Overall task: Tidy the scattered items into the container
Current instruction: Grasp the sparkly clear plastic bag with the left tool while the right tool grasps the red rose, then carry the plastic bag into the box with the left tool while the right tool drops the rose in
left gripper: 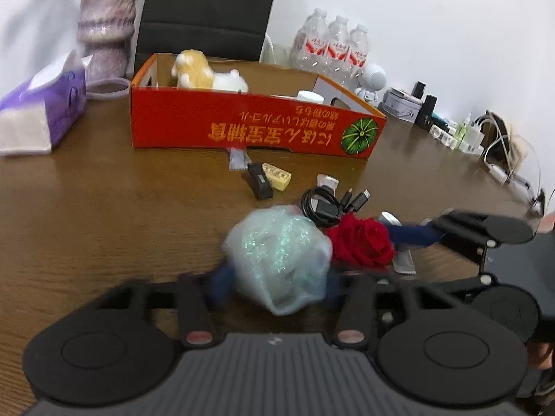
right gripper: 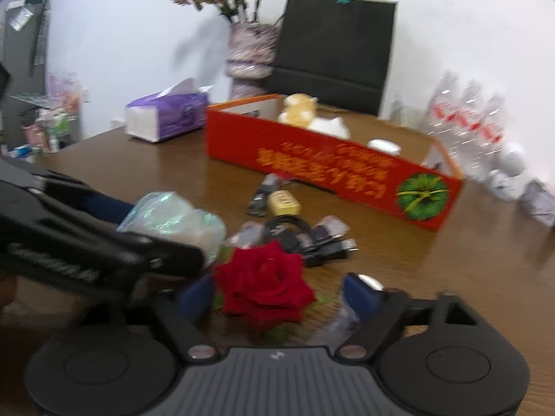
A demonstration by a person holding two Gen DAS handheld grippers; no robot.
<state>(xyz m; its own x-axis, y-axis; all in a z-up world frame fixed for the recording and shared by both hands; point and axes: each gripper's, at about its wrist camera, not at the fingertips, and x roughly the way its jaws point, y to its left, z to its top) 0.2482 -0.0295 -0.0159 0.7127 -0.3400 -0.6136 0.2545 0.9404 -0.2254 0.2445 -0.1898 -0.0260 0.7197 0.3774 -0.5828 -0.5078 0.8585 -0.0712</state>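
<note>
A red cardboard box (left gripper: 256,131) stands at the back of the brown table and holds a plush toy (left gripper: 204,72) and a white lid (left gripper: 310,96). My left gripper (left gripper: 277,287) is shut on a pale crinkled plastic bag (left gripper: 277,253), which bulges over both blue pads. A red rose (right gripper: 263,284) lies between the pads of my right gripper (right gripper: 277,294). Its left pad touches the petals, while a small gap shows at the right pad (right gripper: 360,293). Between the grippers and the box lie a black cable (left gripper: 322,204), a yellow block (left gripper: 277,176), a black device (left gripper: 258,180) and sachets (left gripper: 237,159).
A purple tissue box (left gripper: 41,111) and a fuzzy vase (left gripper: 105,34) stand left of the box, with a black bag (left gripper: 208,10) behind it. Water bottles (left gripper: 329,48) and small gadgets (left gripper: 451,131) line the wall to the right. The two grippers sit side by side, almost touching.
</note>
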